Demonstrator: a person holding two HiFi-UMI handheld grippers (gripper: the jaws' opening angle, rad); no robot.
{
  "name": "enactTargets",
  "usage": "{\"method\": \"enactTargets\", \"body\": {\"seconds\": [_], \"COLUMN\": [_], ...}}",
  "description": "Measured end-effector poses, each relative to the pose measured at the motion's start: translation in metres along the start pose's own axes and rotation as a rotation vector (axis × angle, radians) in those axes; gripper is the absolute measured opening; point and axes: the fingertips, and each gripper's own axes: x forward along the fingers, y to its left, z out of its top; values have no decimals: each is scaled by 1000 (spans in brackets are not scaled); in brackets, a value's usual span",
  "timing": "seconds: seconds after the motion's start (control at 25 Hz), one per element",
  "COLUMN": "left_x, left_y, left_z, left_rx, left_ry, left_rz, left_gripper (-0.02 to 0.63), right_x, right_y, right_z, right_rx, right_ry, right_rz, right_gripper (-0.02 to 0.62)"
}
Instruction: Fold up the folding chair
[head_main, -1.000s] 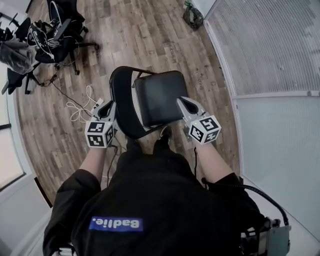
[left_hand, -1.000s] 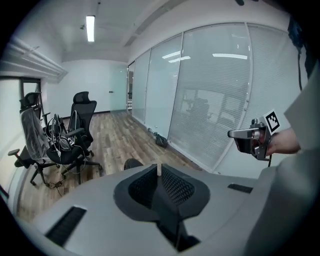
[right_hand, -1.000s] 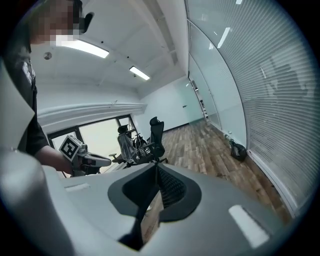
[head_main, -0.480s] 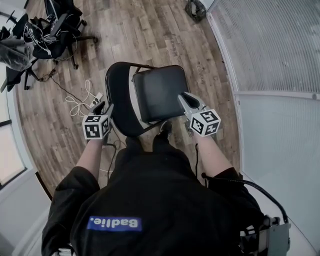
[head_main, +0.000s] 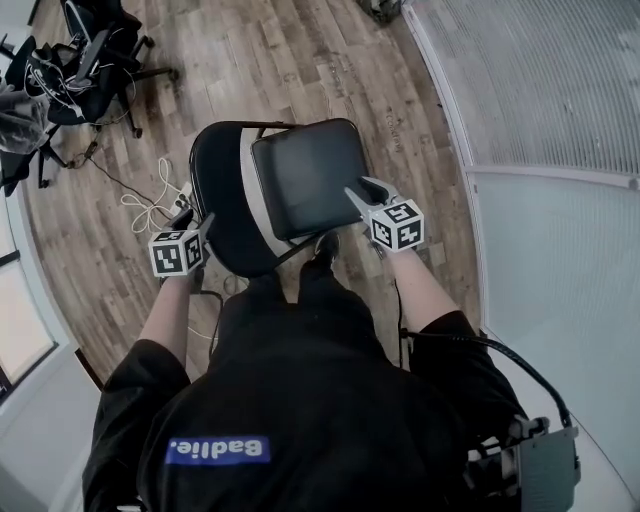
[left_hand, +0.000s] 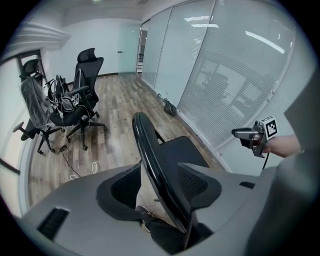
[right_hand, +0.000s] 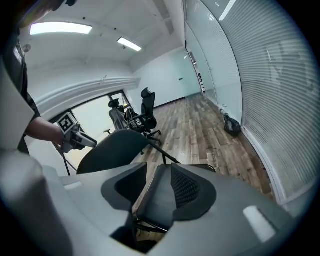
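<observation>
The black folding chair stands unfolded in front of me, its curved backrest (head_main: 215, 190) at the left and its padded seat (head_main: 305, 175) at the right in the head view. My left gripper (head_main: 186, 216) hangs at the backrest's outer rim. In the left gripper view the backrest (left_hand: 152, 160) runs edge-on between the jaws of the left gripper (left_hand: 160, 181), which are opening wide and not pressing on it. My right gripper (head_main: 360, 192) is at the seat's near right corner. Its jaws are opening too, with the seat's edge (right_hand: 152, 200) between them in the right gripper (right_hand: 157, 187) view.
Black office chairs (head_main: 70, 70) draped with cables stand at the far left. A white cable (head_main: 150, 205) lies on the wood floor beside the chair. A glass wall with blinds (head_main: 540, 90) runs along the right, with a bag (left_hand: 170, 106) at its foot. My shoe (head_main: 325, 245) is under the seat.
Both grippers have come down beside the chair, the left one also drifting outward past the backrest's rim, the right one to the seat's corner. Their jaws look wider apart than before.
</observation>
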Motion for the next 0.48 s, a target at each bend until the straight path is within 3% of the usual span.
{"method": "enactTargets", "body": {"seconds": [0.28,0.48], "left_x": [27,41], "left_y": [2,4], "left_z": [3,3], "left_rx": [-5,-4], "left_ry": [66,98], "left_rz": [-1,2], "left_gripper": [216,216], "right_x": [32,50], "right_y": [-56,-102], "right_z": [-61,-92], "right_rx": [36,90], "right_ry": [157,207], "right_rz": [-41,-72], "right_gripper": [167,186]}}
